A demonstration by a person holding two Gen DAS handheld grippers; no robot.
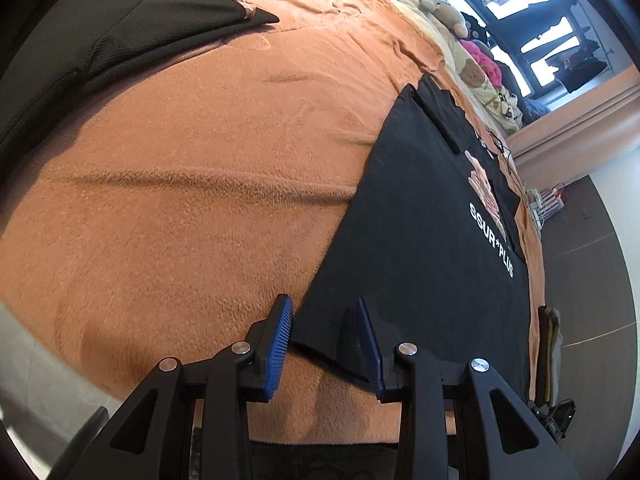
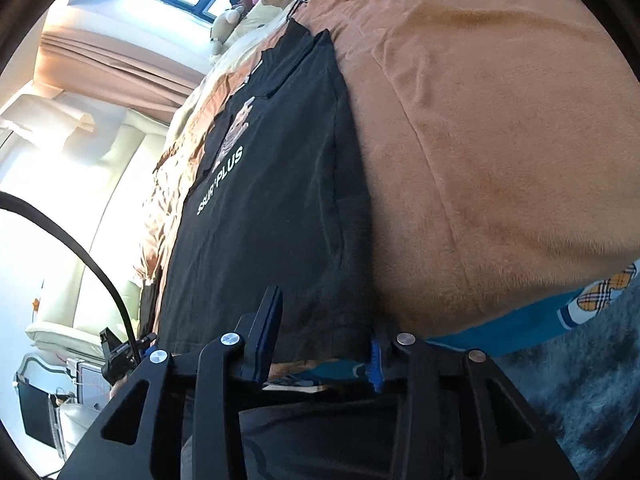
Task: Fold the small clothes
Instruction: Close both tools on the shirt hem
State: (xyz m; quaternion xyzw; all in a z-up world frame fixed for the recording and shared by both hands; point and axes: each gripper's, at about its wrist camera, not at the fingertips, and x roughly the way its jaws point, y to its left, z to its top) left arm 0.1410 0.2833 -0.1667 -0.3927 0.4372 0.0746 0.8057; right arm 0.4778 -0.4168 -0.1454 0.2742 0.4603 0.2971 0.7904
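Lying flat ahead of both sets of jaws, the black T-shirt (image 1: 420, 232) is spread print-up on the orange blanket (image 1: 192, 184) of the bed, its sides already turned in so it forms a long narrow panel. That shape suggests the lengthwise folds are done and the hem end is the next part to be lifted.

The left gripper (image 1: 324, 344) hovers low over the near hem corner; its jaws stand wide apart and hold nothing, with the hem edge running across the gap between them, one blue pad over blanket and the other over cloth. The right gripper (image 2: 324, 332) sits at the opposite hem corner, jaws likewise spread wide and empty, the shirt's near edge lying between them.

Placing one gripper at each corner probably serves to keep the hem straight and taut when it is raised, so the panel folds evenly toward the collar, far ahead of the jaws. A second dark garment (image 1: 100, 28) lies well ahead and to the left of the left jaws.
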